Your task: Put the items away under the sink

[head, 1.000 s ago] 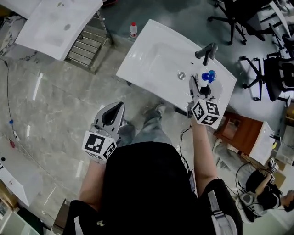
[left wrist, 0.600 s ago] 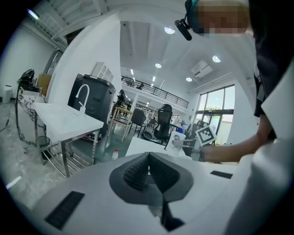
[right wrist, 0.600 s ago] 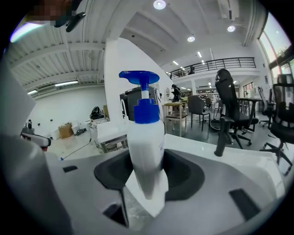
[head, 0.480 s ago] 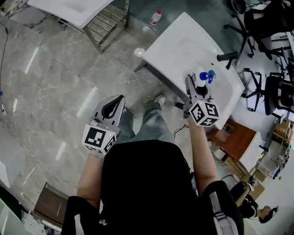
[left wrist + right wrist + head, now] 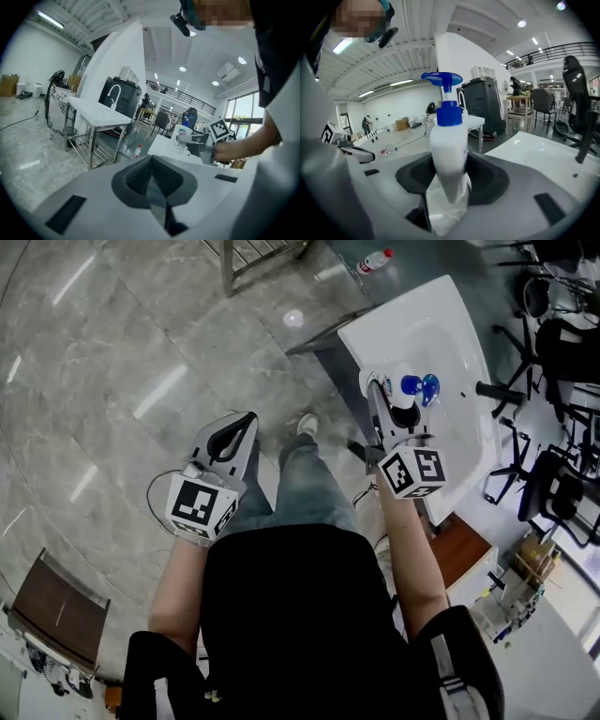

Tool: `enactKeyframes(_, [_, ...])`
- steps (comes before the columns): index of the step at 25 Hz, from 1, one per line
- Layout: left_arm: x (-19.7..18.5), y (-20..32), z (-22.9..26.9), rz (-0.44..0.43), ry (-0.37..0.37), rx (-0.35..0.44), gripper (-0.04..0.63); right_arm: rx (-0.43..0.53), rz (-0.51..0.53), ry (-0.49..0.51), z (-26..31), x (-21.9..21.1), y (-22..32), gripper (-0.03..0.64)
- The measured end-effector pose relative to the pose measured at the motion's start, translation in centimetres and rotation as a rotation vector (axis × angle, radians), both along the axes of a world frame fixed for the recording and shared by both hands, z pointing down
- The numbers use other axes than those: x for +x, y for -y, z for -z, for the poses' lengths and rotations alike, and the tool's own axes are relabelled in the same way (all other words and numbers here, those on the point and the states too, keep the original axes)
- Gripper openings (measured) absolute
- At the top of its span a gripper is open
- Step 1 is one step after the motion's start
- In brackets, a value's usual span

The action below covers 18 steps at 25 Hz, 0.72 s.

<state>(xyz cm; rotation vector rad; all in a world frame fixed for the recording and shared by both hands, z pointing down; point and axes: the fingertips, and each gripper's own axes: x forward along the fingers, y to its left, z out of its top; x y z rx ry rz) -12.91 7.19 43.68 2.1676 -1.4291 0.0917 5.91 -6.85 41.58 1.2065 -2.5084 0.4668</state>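
The right hand-held gripper [image 5: 447, 190] is clamped on the bottle [image 5: 448, 145], low on its body. It holds the bottle upright over the sink [image 5: 448, 348], probably for a steady carry. The left hand-held gripper [image 5: 152, 180] is closed and empty, waiting clear. Since a second ago the bottle has drawn away from the tap [image 5: 497, 390].

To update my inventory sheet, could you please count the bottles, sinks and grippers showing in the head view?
Bottles: 2 (pump bottle in the right gripper jaws; red-capped bottle on the floor)
Sinks: 1 (white sink)
Grippers: 2 (left gripper, right gripper)
Total: 5
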Motion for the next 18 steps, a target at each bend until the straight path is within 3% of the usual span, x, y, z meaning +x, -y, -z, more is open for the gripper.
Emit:
enactKeyframes(9, [-1.6,-2.9,-5.1,0.184,0.006,-0.046,0.023,-0.081,0.277,-0.009,-7.4,-7.5,-3.0,0.206])
enactKeyframes(18, [-1.6,-5.2,-13.0,0.279,-0.002,-0.121,0.023,-0.143,0.444,-0.077,-18.6,-9.5,-7.1,0.206])
